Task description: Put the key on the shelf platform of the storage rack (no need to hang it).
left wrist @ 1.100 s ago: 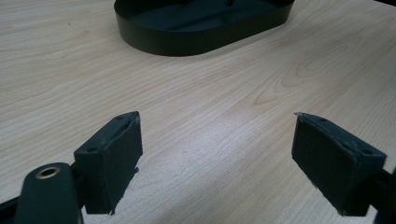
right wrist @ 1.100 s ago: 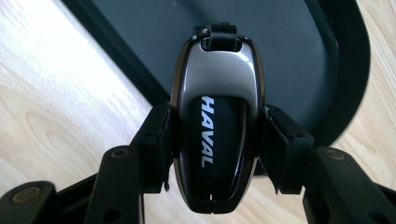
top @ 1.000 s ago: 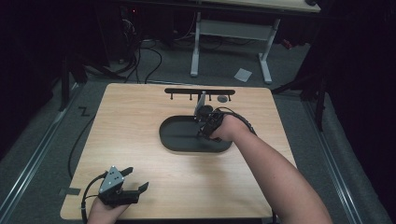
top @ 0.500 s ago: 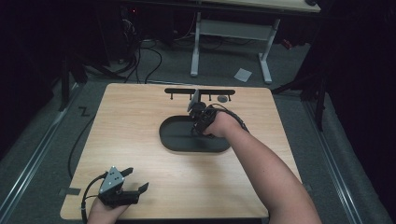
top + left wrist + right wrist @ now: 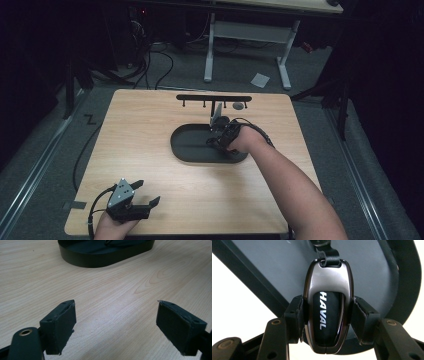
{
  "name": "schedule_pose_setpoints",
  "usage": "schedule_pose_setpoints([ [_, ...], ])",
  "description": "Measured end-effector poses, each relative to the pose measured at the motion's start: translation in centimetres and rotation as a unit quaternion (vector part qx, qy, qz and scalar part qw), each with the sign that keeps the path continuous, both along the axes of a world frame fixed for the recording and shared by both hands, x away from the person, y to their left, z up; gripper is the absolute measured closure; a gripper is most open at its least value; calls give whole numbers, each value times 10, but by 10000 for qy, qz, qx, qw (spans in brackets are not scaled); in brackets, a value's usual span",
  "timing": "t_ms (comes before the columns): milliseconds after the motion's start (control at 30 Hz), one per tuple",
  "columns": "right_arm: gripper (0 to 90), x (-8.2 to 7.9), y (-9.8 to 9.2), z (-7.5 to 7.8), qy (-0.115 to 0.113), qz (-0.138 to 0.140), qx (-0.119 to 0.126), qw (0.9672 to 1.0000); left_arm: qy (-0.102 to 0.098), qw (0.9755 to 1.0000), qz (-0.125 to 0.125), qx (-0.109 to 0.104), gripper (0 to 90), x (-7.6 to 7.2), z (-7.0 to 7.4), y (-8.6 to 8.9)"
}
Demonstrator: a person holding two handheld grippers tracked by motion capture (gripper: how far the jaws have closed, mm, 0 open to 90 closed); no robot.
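Silver-and-black key fob (image 5: 327,305), pinched at both long sides by the right gripper (image 5: 327,315) above the dark oval tray (image 5: 192,150), points its strap end toward the hook rack (image 5: 214,98) just beyond, while the left gripper (image 5: 131,198) rests spread and empty at the near table edge.

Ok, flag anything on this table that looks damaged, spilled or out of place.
Nothing stands out. The right gripper holds the key fob squarely over the dark tray; the left gripper is open above bare table.

A silver-and-black key fob (image 5: 327,306) marked HAVAL, with a black strap (image 5: 327,252), is held over the dark oval tray (image 5: 192,150).
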State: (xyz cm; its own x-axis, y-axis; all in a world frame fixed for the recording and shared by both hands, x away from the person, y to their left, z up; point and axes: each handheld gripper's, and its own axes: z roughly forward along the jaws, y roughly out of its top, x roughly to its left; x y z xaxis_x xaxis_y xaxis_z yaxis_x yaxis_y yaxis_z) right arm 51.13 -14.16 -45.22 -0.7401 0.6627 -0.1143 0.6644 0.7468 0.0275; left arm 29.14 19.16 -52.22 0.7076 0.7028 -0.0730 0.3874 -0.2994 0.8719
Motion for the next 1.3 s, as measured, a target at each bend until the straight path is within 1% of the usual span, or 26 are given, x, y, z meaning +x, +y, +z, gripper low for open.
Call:
schedule_pose_setpoints([
  [67,490,1,-2,-1,-1,-9,-9,10000,-6,10000,0,3,169,0,0,0],
  [100,489,0,-6,-3,-17,-15,-70,10000,12,10000,-14,24,169,0,0,0],
  [133,489,0,-6,-3,-17,-15,-70,10000,12,10000,-14,24,169,0,0,0],
  [233,489,0,-10,-10,-6,-1,-111,9999,30,10000,-28,47,169,0,0,0],
  [267,489,0,-10,-10,-6,-1,-111,9999,30,10000,-28,47,169,0,0,0],
  [300,489,1,-12,-14,11,-35,-124,9999,23,10000,-23,37,169,0,0,0],
  [400,489,1,-13,-19,21,-25,-143,9999,-2,10000,-10,5,169,0,0,0],
  [600,489,2,-13,-24,91,-100,-142,9998,11,10000,-16,16,169,0,-1,0],
  [833,489,3,-12,-30,91,-104,-180,9997,9,10000,6,12,169,-1,0,1],
  [867,489,4,-13,-31,89,-90,-148,9998,11,10000,8,11,169,-1,0,1],
  [967,488,4,-13,-32,90,-73,-153,9998,24,10000,1,39,169,-2,0,2],
  [1033,487,4,-14,-34,110,-119,-138,9998,24,10000,2,33,169,-2,0,2],
  [1067,483,4,-14,-35,113,-199,-124,9997,17,10000,11,28,169,-2,0,2],
  [1100,483,4,-14,-35,113,-199,-124,9997,17,10000,11,28,169,-2,0,2],
  [1133,482,4,-14,-36,123,-255,-69,9996,18,10000,13,26,169,-2,0,2],
  [1167,478,4,-15,-35,112,-226,-26,9997,15,10000,13,27,169,-2,0,2],
  [1200,435,4,-15,-34,89,-253,7,9996,18,10000,10,28,169,-1,-1,2],
  [1267,421,3,-16,-33,78,-244,55,9997,19,10000,15,22,169,-1,-1,2],
  [1300,400,1,-15,-30,50,-282,83,9996,21,10000,5,52,169,-1,-1,1],
])
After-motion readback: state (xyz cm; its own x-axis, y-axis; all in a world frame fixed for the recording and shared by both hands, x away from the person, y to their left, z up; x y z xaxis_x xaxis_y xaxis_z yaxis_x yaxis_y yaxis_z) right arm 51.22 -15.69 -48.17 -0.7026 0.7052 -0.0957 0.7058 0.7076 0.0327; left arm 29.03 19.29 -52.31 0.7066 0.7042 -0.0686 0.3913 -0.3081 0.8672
